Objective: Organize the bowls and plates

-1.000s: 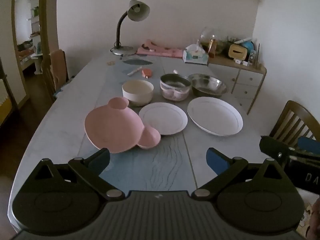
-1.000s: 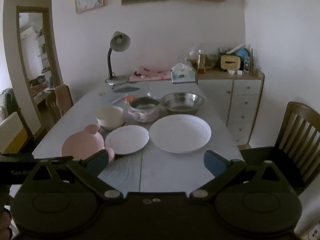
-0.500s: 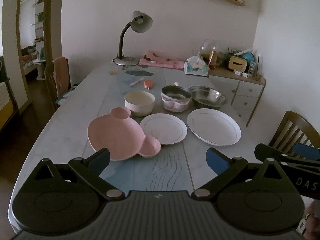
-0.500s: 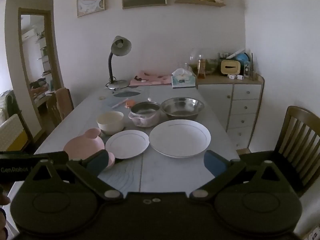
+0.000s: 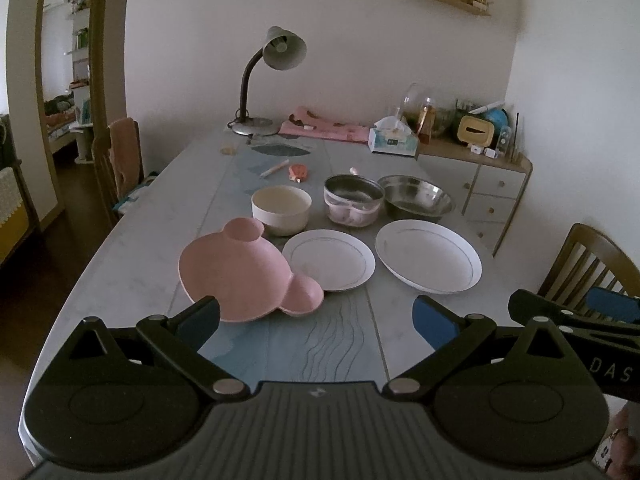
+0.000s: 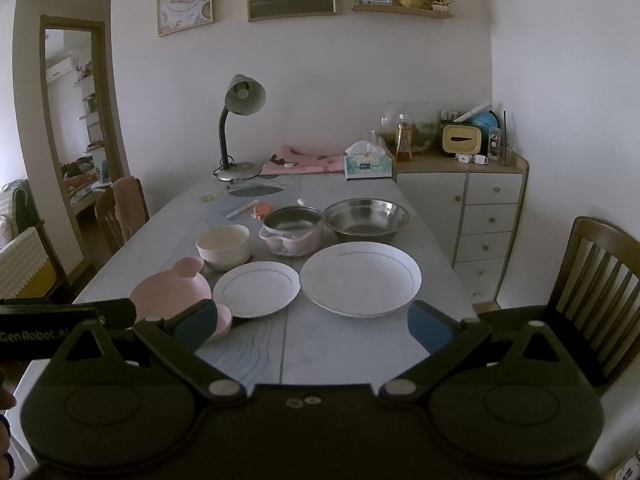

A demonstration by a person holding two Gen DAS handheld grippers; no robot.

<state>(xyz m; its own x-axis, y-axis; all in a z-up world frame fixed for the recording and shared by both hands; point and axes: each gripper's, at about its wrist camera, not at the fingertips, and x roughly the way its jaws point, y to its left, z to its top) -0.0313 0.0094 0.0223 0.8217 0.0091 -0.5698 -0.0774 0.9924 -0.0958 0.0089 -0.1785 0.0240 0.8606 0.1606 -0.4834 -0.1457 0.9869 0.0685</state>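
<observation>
A pink bear-shaped plate [image 5: 240, 276] [image 6: 172, 290] lies nearest on the grey table [image 5: 132, 276]. Beside it rests a small white plate [image 5: 329, 264] [image 6: 257, 288], then a large white plate [image 5: 428, 255] [image 6: 360, 278]. Behind them stand a cream bowl [image 5: 281, 209] [image 6: 223, 246], a clear container with a steel bowl in it [image 5: 353, 199] [image 6: 292, 230], and a wide steel bowl [image 5: 416, 201] [image 6: 366, 218]. My left gripper [image 5: 316, 318] is open, hovering short of the pink plate. My right gripper [image 6: 310, 324] is open too, above the table's near edge, empty.
A desk lamp [image 5: 264, 76], a tissue box [image 5: 394, 142], a pink cloth [image 5: 324, 128] and small items lie at the table's far end. A sideboard [image 6: 460, 208] stands far right, a wooden chair [image 6: 596, 280] near right, another chair [image 5: 118, 160] on the left.
Both grippers have risen and tilted upward, so more wall shows and the dishes sit lower in view. Nothing on the table has moved and both jaws stay open.
</observation>
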